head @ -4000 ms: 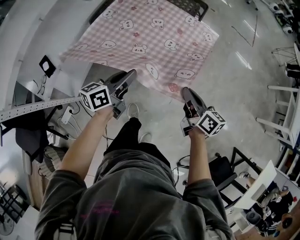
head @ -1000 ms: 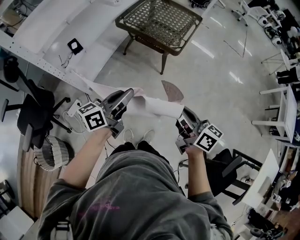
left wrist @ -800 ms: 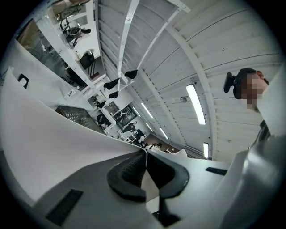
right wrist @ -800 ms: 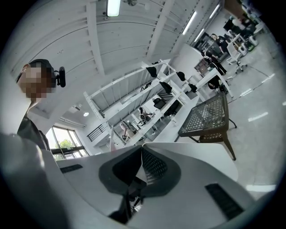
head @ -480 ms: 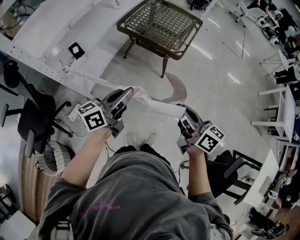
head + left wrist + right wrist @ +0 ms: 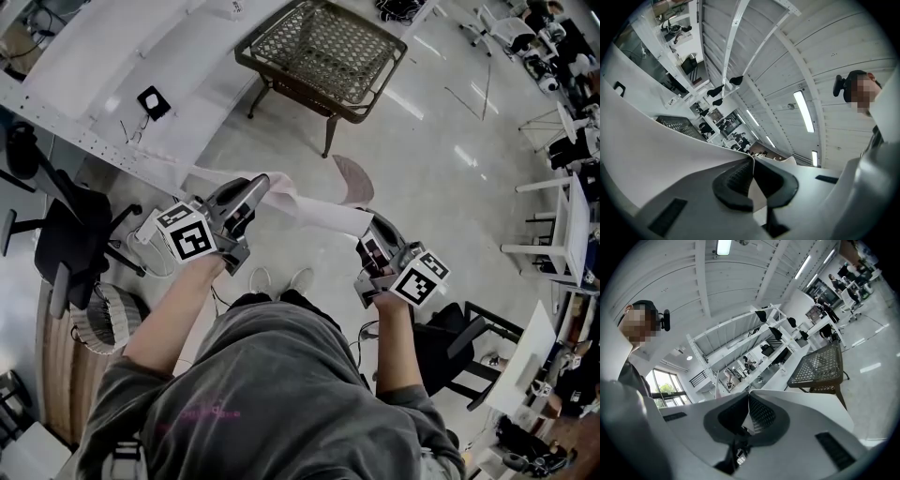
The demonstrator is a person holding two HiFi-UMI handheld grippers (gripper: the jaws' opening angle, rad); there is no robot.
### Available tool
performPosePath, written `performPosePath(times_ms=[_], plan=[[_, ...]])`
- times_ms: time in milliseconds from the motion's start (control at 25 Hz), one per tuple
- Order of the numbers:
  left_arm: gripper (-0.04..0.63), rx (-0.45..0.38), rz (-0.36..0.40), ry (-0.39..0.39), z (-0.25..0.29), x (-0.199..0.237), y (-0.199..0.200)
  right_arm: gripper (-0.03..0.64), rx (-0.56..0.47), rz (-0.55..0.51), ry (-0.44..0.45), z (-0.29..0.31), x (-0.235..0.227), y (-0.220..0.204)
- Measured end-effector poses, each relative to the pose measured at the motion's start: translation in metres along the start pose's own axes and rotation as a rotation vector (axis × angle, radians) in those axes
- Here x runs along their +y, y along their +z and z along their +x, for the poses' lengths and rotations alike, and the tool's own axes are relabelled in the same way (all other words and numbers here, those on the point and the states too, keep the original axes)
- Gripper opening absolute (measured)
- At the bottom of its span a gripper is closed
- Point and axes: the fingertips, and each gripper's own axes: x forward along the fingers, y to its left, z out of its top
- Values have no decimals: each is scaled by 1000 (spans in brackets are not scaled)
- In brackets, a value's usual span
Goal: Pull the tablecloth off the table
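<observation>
Left claw point(image 6: 261, 184) and right claw point(image 6: 368, 222) each clamp one tablecloth point(image 6: 314, 214) near one table point(image 6: 323, 42)

tablecloth point(image 6: 323, 216) stretches between left gripper point(image 6: 260, 184) and right gripper point(image 6: 371, 223), table point(image 6: 323, 45) beyond them.

The table point(image 6: 323, 42) has a dark brown frame and a paler woven lattice top. Just in front of it the tablecloth point(image 6: 314, 214) shows a plain white back and one curl of dull pink. The left gripper point(image 6: 262, 185) and right gripper point(image 6: 371, 223) are grey with black ribbed pads point(image 6: 732, 185), their cubes point(image 6: 185, 233) white with black squares
</observation>
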Motion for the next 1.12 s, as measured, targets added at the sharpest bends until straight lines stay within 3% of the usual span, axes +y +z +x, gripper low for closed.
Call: performPosePath(times_ms=[1120], plan=[[2, 2, 15, 19, 4, -8, -10, 5, 2, -19, 18, -12, -2, 0]])
